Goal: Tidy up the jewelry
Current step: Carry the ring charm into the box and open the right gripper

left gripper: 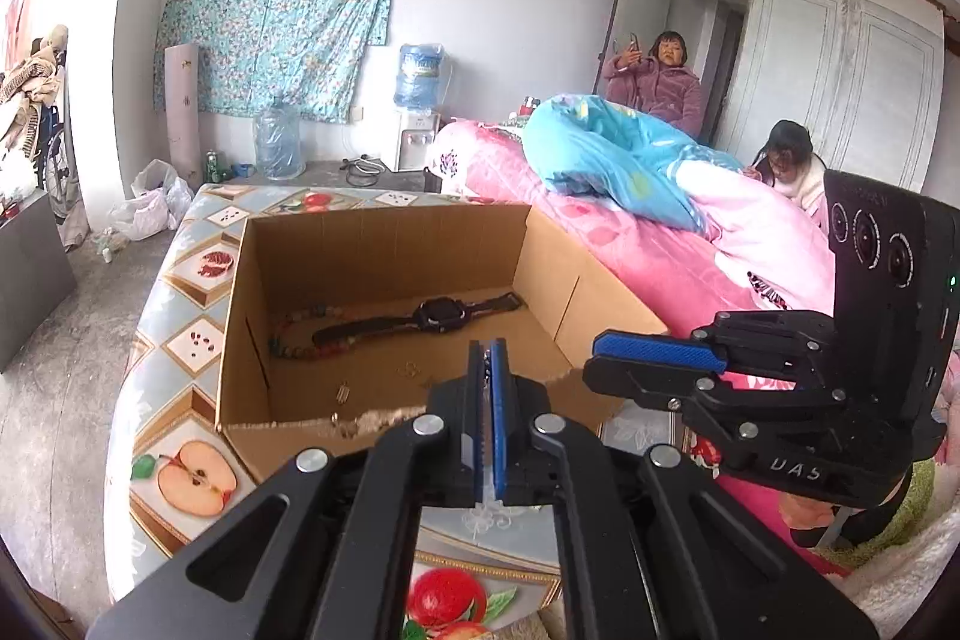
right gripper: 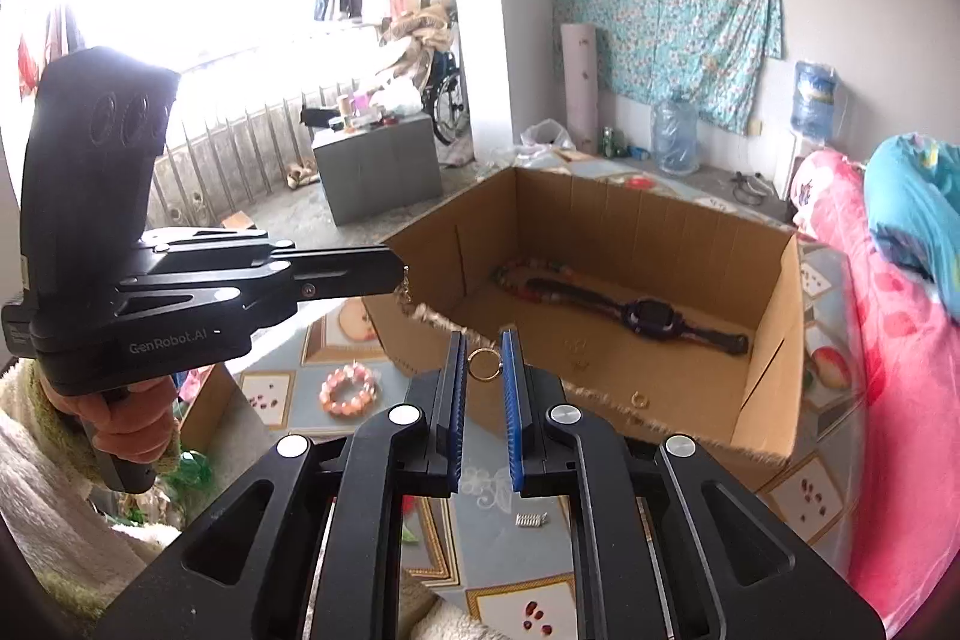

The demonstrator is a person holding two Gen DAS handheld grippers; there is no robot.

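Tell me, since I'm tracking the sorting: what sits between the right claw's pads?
A gold ring, pinched between the right claw's blue pads; the right wrist view shows it.

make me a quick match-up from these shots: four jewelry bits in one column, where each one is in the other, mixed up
Things:
1. gold ring
2. watch
3. pink bead bracelet
4. small dangly earring

Places:
A. on the patterned tablecloth, outside the box
B. between the right tongs' blue pads
C. hanging from the tip of the shut left tongs
D. lying on the floor of the cardboard box

Pairs: 1-B, 2-D, 3-A, 4-C
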